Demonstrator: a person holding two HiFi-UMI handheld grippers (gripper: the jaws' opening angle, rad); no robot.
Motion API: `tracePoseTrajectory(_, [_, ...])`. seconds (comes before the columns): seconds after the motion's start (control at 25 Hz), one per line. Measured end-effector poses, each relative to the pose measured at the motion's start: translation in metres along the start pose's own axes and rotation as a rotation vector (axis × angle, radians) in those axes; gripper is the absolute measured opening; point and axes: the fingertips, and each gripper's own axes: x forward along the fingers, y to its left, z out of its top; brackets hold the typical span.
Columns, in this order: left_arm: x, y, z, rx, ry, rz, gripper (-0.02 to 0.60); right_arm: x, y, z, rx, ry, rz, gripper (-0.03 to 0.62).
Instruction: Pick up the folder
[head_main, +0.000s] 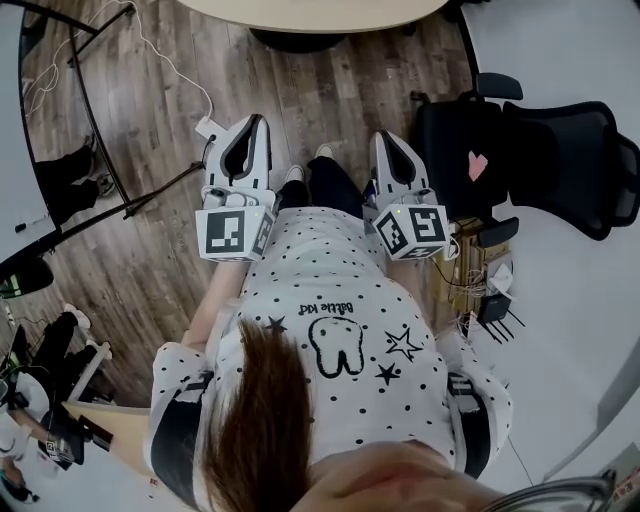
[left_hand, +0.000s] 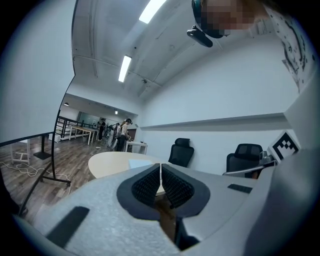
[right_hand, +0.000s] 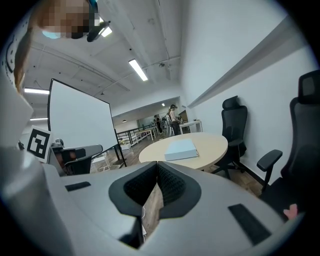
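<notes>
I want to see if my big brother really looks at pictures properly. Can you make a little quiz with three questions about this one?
1. True or false: the left gripper is holding the folder.
2. Where does the folder lie? A: on the floor. B: on the round table. C: on a black chair.
3. How do the jaws of the right gripper stand, and is anything between them?

Key
1. False: its jaws are shut on nothing, and the folder lies far ahead.
2. B.
3. Shut, with nothing between them.
</notes>
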Motion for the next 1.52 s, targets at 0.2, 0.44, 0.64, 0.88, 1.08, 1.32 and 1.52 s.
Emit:
tracePoseTrajectory(0.2, [0.018, 0.006, -0.001, 0.009, 0.015, 0.035, 0.023, 0.015, -0.016, 0.003, 0.005, 0.031, 0.019, 0.008])
tracePoseTrajectory(0.44, [0.051, 0.006, 0.005, 0.002, 0.009, 0.079, 0.023, 0.047, -0.044, 0.029, -0.021, 0.025, 0.056, 0.006])
tracePoseTrajectory(0.64, [0.073, 0.009, 0.002, -0.011, 0.018, 0.113, 0.023, 0.07, -0.057, 0.039, -0.023, 0.034, 0.092, 0.008])
tracePoseTrajectory(0.88, [0.103, 0.002, -0.003, -0.017, 0.038, 0.127, 0.023, 0.089, -0.081, 0.05, -0.014, 0.037, 0.117, 0.008])
tracePoseTrajectory(1.08, [0.126, -0.009, -0.002, -0.003, 0.032, 0.123, 0.023, 0.099, -0.1, 0.058, -0.023, 0.03, 0.13, 0.008])
tracePoseTrajectory(1.32, [0.143, -0.02, 0.0, 0.01, 0.011, 0.132, 0.023, 0.102, -0.118, 0.06, -0.027, 0.029, 0.151, 0.008])
tracePoseTrajectory(1.52, [0.147, -0.028, 0.003, 0.023, 0.007, 0.126, 0.023, 0.105, -0.125, 0.065, -0.022, 0.019, 0.16, 0.008])
